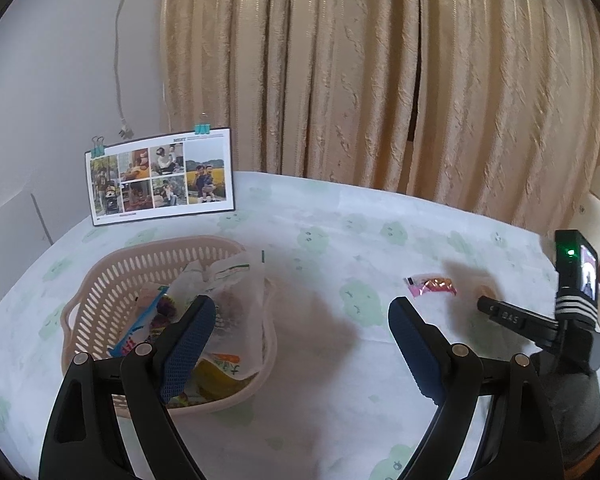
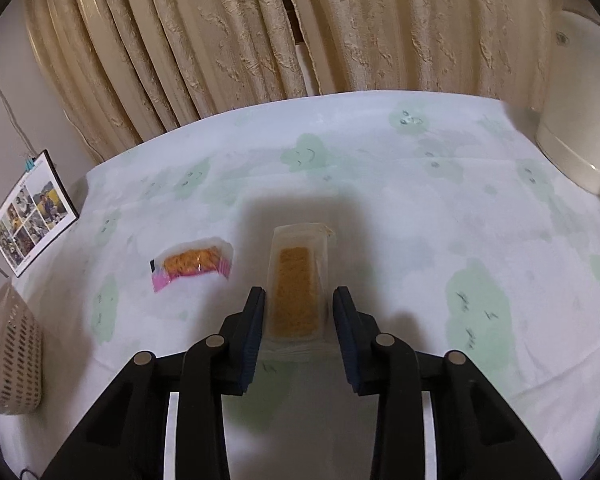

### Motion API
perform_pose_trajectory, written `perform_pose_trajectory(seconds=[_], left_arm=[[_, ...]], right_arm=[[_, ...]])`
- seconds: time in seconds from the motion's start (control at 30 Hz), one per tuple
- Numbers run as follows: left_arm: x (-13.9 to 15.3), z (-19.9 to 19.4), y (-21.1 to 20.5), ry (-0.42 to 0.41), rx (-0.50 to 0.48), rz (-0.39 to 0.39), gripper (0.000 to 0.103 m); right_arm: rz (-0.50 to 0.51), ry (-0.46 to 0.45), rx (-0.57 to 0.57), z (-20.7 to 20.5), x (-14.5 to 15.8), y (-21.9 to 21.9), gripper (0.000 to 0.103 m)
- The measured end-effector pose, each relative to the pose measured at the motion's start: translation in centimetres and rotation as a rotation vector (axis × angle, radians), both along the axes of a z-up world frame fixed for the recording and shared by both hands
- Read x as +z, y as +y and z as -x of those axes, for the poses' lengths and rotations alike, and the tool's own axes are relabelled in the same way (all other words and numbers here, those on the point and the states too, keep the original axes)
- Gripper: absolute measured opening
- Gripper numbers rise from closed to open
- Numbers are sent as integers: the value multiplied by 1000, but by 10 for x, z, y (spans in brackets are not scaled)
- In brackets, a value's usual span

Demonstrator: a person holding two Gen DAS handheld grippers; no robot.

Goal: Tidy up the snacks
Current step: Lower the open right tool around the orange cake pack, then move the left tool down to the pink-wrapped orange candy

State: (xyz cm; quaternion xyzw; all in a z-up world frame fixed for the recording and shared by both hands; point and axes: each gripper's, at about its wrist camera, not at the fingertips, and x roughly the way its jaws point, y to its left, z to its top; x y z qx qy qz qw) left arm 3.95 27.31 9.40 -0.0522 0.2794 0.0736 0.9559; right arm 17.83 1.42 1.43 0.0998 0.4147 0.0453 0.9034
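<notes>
Lengthwise, clear packet [image 2: 296,288] of golden crumbs, seemingly sealed, lies flat.

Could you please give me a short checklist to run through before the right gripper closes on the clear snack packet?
1. Right gripper open: ok, there is a gap on each side of the packet.
2. Clear packet between the fingers: ok, it lies lengthwise in the gap, flat on the tablecloth.
3. Pink packet clear of the grasp: ok, it lies apart, to the left.
4. Room in the basket: cannot tell, it already holds several bags.
5. Left gripper free: ok, open and holding nothing, next to the basket.
6. Fingers low enough to pinch: cannot tell from this angle.
</notes>
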Motion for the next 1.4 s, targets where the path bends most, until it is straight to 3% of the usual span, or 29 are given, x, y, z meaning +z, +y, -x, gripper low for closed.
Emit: perform_pose_trajectory(seconds=[0.5,0.7,1.07,1.4], left_arm=[[-26,-20,-42,77,-173,-17,88],[-43,-48,-65,161,-269,-10,88],[-59,-111,-91,235,-292,-140,88],[-71,-162,-115,310,-333,-167,88]], right_arm=[[-98,-27,32,68,1,-38,32],[-143,-36,37,83,0,-48,32],[-182,-36,33,85,-2,-54,33],[-188,-23,28,82,-3,-53,33]])
